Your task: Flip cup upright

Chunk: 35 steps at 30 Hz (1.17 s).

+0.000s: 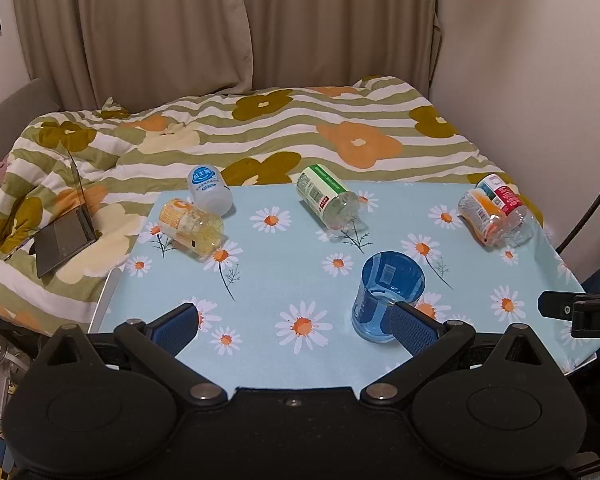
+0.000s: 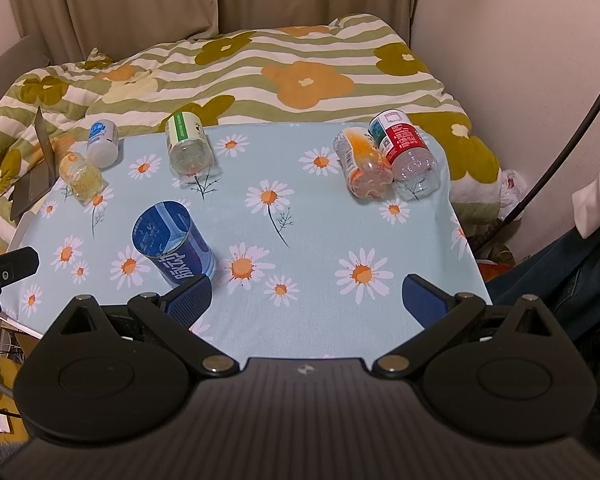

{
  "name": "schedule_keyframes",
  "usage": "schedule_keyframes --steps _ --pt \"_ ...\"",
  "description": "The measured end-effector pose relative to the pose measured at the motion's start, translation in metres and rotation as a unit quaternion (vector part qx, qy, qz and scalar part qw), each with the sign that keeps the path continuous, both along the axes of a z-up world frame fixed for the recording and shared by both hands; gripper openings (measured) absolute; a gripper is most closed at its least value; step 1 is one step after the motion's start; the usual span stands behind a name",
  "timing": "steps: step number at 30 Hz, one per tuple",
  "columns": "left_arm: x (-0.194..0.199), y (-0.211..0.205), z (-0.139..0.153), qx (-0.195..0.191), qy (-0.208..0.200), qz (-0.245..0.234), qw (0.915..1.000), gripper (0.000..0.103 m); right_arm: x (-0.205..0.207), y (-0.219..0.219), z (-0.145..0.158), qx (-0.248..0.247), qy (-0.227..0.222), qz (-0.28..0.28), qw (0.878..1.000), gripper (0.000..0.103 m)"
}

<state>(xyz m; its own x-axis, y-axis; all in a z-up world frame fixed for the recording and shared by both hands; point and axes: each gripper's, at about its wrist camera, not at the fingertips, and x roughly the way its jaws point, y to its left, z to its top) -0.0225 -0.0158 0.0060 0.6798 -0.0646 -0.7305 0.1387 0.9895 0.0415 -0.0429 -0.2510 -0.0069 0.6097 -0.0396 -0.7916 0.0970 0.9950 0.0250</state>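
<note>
Blue cup stands alone near the front edge (easy reach, probably), while left gripper and right gripper gape wide, holding nothing.

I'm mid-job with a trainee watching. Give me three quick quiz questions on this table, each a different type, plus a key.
1. True or false: the translucent blue plastic cup stands on the daisy-print tablecloth.
2. Multiple choice: the left gripper is
A. shut on the cup
B. open, one finger in front of the cup
C. out of view
3. Fill in: the orange-label clear bottle lies on its side beside the ____-label clear bottle.

Key:
1. True; its wider end is up, though whether that end is open is unclear.
2. B
3. Red

The right gripper is open too, over bare cloth.
</note>
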Motion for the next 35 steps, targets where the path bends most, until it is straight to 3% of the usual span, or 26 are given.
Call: schedule_keyframes --steps 35 --pt "0.013 0.004 -0.001 0.008 -0.015 0.015 0.9997 0.103 0.004 -0.002 0.001 0.001 -0.002 0.002 1.0 0.103"
